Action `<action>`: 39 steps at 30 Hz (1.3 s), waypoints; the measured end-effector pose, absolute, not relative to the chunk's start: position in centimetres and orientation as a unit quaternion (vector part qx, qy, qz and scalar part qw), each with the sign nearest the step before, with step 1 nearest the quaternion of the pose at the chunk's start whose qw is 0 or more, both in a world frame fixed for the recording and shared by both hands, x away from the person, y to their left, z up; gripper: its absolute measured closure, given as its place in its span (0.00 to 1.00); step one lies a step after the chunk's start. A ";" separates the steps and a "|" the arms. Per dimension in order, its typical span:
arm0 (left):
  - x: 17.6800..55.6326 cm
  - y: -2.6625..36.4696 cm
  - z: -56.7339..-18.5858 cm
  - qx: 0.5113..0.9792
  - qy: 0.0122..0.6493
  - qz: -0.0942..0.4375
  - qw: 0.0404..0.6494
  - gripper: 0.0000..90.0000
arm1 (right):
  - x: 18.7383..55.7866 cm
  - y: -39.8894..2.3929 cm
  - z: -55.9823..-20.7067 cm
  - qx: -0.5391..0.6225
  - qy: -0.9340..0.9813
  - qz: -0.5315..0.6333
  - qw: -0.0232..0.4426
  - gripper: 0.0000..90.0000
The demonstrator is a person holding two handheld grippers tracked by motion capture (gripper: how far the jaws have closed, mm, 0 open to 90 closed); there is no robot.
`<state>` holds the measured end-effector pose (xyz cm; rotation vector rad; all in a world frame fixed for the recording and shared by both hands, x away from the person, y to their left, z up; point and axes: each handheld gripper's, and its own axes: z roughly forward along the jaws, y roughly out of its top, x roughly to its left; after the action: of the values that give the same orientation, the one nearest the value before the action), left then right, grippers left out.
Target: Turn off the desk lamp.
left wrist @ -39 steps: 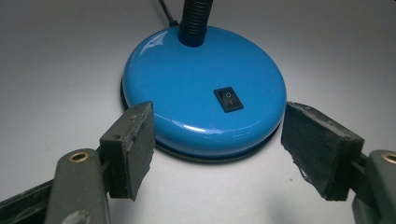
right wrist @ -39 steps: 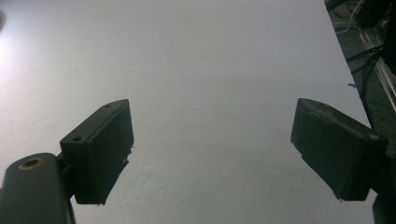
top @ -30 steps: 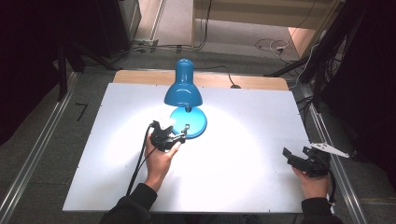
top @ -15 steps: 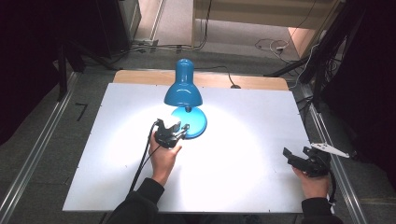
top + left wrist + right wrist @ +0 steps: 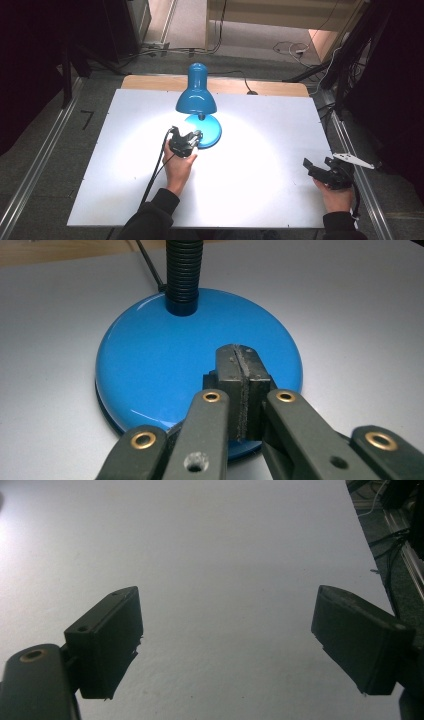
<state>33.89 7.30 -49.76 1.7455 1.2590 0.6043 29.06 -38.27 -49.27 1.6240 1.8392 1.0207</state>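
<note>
A blue desk lamp [image 5: 196, 95] stands lit at about twelve o'clock on the white tabletop [image 5: 260, 150], its round base [image 5: 165, 365] resting flat and its black ribbed neck [image 5: 184, 275] rising from the far side of that base. The left hand-held gripper [image 5: 192, 138] sits at the base's seven o'clock edge; in the left gripper view its jaws have just been closing and now meet pad to pad over the glossy blue top, with nothing between them. Whether the tips touch the base or hang just above it cannot be told. The step in hand looks like a press or push on the lamp's base with closed tips, perhaps toward a switch, though no switch can be made out. The next move seems to call for a short, steady contact on the base, firm enough to act but not so hard that the lamp slides across the smooth board. The right hand-held gripper [image 5: 320, 172] rests well apart at four o'clock, near the tabletop's edge, its jaws spread wide over bare white surface and holding nothing
</note>
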 end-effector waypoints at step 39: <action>35.7 6.4 -50.4 0.711 0.503 0.270 0.410 1.00 | 29.1 -37.8 -49.1 0.587 0.677 0.374 0.240 0.13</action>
<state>35.66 6.42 -50.45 1.7911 1.2666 0.6803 29.10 -37.76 -49.14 1.6067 1.8527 1.0226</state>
